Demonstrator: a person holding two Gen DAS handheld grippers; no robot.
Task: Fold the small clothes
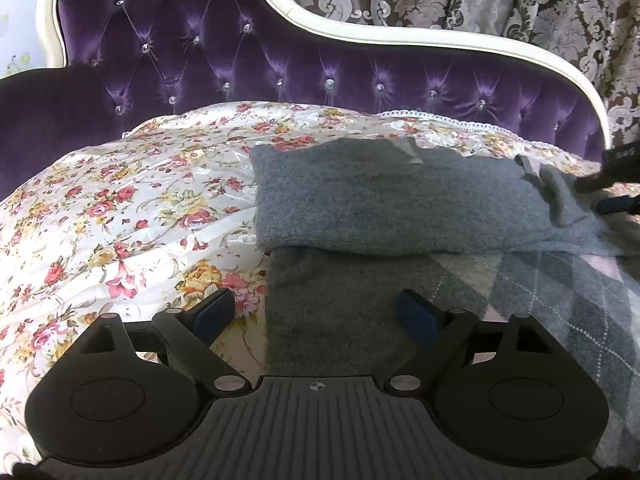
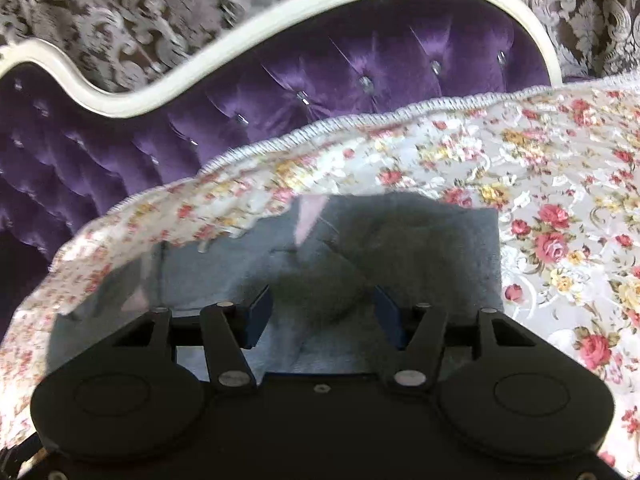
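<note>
Left wrist view: floral bedspread point(image 1: 120, 208) fills the left side, purple tufted headboard point(image 1: 240, 60) behind it. Left hand-held gripper point(image 1: 316, 314) has its jaws spread wide, nothing between them; one blue pad sits over the bedspread, the other over the grey sweater point(image 1: 380, 200). Sweater lies flat on the bed, centre to right, with one part folded over its upper portion. This view alone shows the argyle panel point(image 1: 560, 292) at far right, and the right hand-held gripper point(image 1: 616, 188) at the sweater's right edge (only a dark sliver of it).

Right wrist view, motion-blurred: headboard at left, bedspread's stitched edge point(image 2: 360, 120) visible only here. Right hand-held gripper point(image 2: 320, 312) jaws stand apart, a hump of grey knit between the pads; contact cannot be told
</note>
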